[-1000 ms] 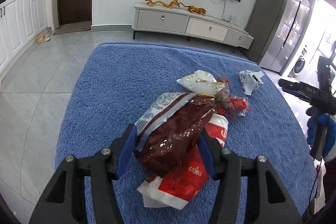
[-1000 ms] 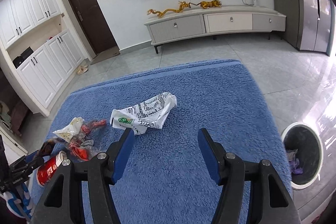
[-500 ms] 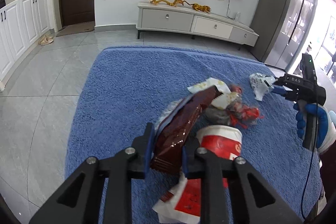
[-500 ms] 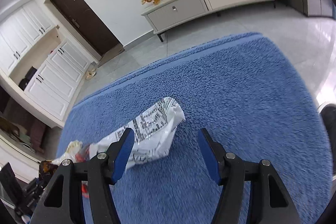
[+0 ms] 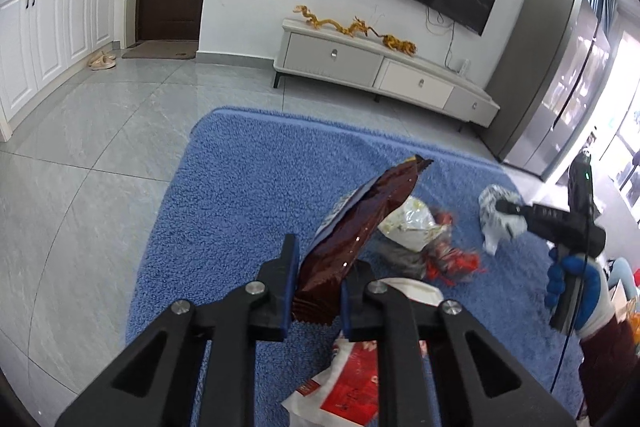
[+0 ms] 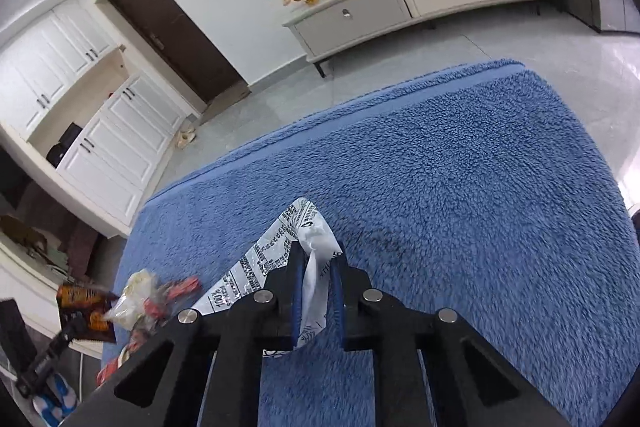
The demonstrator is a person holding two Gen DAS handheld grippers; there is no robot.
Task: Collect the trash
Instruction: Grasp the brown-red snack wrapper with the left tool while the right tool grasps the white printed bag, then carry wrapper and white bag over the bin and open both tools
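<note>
My left gripper is shut on a dark brown snack bag and holds it above the blue rug. Under it lie a red and white wrapper, a crumpled pale wrapper and red scraps. My right gripper is shut on a white printed wrapper on the rug. In the left wrist view the right gripper sits at that white wrapper. The left gripper with the brown bag shows at the far left of the right wrist view.
A TV cabinet stands against the far wall under a TV. A grey fridge is at the right. White cupboards and a dark door line the left. Grey tiled floor surrounds the rug.
My left gripper closed on the brown bag and lifted it off the pile. My right gripper moved down to the white wrapper and closed on it.
</note>
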